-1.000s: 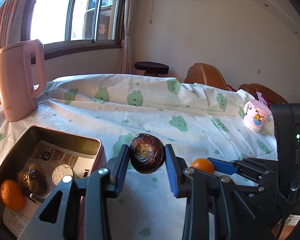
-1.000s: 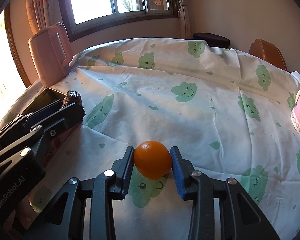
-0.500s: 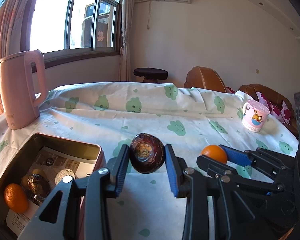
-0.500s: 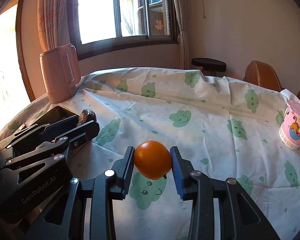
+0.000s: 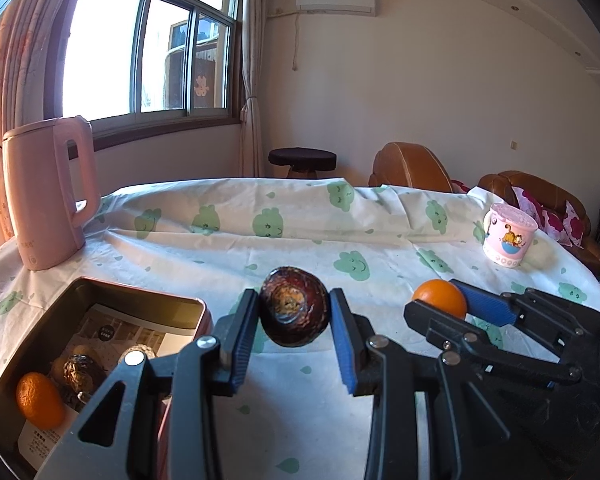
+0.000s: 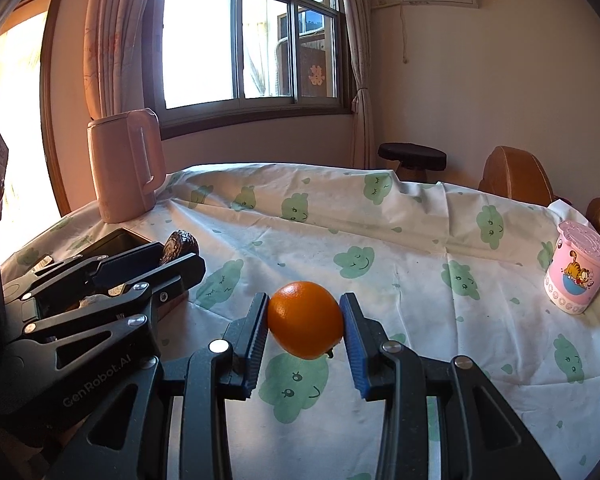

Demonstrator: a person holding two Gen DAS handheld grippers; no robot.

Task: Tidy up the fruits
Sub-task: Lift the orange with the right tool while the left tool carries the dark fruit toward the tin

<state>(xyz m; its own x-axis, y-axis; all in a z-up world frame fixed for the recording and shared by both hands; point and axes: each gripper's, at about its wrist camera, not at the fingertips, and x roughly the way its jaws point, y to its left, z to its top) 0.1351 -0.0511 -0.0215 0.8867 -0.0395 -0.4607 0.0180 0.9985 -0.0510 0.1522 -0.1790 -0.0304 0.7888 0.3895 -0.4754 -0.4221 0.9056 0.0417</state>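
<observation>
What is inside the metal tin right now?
Inside the tin: an orange, a dark wrinkled fruit, a pale round piece, printed paper. The gripper hides its near corner.

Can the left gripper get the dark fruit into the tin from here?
Probably yes. The left gripper is shut on the dark fruit, the open tin sits just to its left, and nothing stands between them. The right gripper is off on the other side.

Bright window (image 6: 240, 44) glare, sharp, fisheye-warped edges

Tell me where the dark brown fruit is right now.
The dark brown fruit is clamped in the left tongs, above the tablecloth, just right of the metal tin; the right view shows it at far left.
</observation>
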